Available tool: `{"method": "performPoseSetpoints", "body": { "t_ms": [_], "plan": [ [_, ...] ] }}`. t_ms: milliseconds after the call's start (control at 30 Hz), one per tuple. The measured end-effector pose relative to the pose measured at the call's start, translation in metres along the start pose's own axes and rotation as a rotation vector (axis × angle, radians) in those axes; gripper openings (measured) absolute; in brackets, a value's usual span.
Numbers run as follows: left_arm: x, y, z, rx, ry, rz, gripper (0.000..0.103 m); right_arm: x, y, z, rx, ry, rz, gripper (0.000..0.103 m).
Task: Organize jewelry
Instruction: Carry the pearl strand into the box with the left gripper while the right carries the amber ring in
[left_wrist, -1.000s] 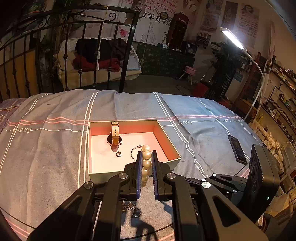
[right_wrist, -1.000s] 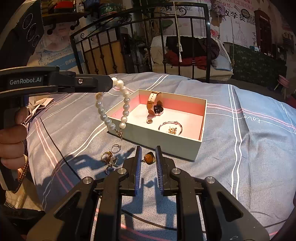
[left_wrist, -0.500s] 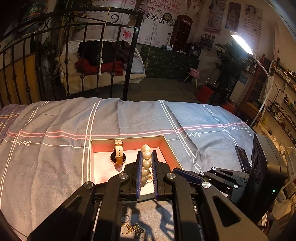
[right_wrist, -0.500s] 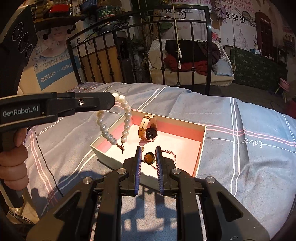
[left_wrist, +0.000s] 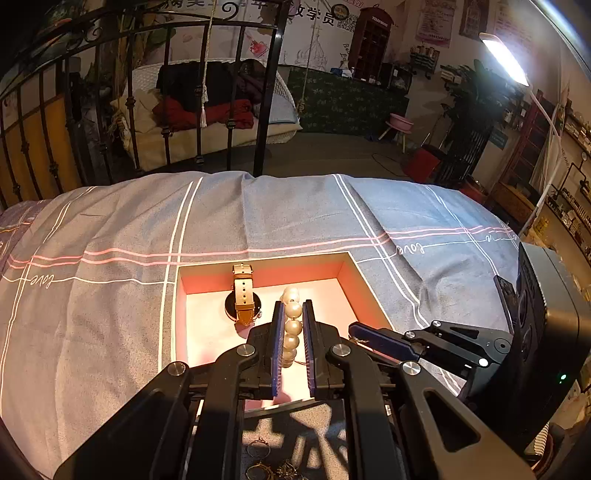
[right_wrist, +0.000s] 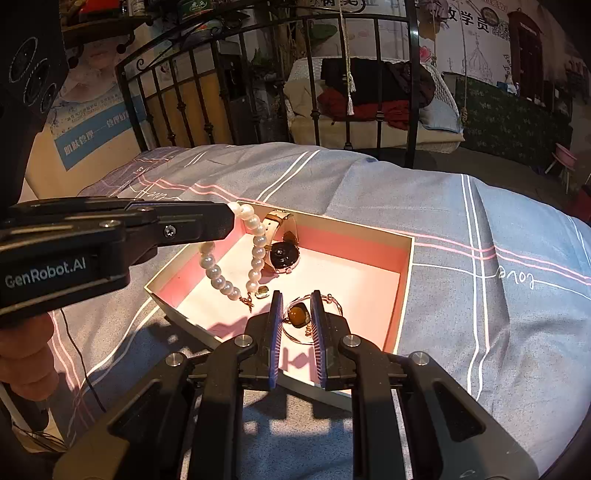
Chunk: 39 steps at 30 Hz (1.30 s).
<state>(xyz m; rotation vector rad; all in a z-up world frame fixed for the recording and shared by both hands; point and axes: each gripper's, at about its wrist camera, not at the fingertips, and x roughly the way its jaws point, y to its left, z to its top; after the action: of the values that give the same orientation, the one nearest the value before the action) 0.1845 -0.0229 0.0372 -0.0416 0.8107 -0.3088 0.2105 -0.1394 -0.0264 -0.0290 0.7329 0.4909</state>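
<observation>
1. Centrally, an open box (right_wrist: 404, 266) with pink inner walls and a pale floor sits on a bed covered by a grey-blue bedspread (right_wrist: 480, 332) with white and pink stripes.
2. Left gripper (left_wrist: 292, 332): clenched on a pearl bracelet (left_wrist: 290, 325), whose beads sit in a row between the two blue-edged fingers. Seen from the right wrist camera, the left gripper (right_wrist: 229, 221) reaches in from the left and the pearl bracelet (right_wrist: 255, 258) hangs from its tip as a loop over the left part of the box, its small clasp at the lowest point, just above the box floor.
3. Right gripper (right_wrist: 297, 314): clamped on an amber stone ring (right_wrist: 297, 314), held over the near part of the box.
4. A watch (right_wrist: 282, 254) with a tan strap and dark round face lies inside the box near its far wall; in the left wrist view the watch (left_wrist: 243, 306) lies just left of the pearls.
5. A thin bangle (right_wrist: 328, 306) lies on the box floor beneath the right gripper.
6. Several small gold rings (left_wrist: 266, 465) lie on the bedspread outside the box, near its front wall, under the left gripper.
7. A dark iron bed frame (left_wrist: 266, 103) stands at the far edge of the bed.
</observation>
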Motion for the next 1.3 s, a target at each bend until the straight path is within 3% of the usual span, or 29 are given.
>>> {"method": "performPoseSetpoints", "body": {
  "t_ms": [700, 1300],
  "plan": [
    [0.063, 0.022, -0.012, -0.032, 0.163, 0.067, 0.009, 0.029, 0.0, -0.004, -0.01, 0.084, 0.005, 0.016],
    [0.076, 0.029, -0.014, -0.062, 0.197, 0.078, 0.009, 0.033, 0.0, -0.002, -0.017, 0.101, 0.014, 0.016]
  ]
}}
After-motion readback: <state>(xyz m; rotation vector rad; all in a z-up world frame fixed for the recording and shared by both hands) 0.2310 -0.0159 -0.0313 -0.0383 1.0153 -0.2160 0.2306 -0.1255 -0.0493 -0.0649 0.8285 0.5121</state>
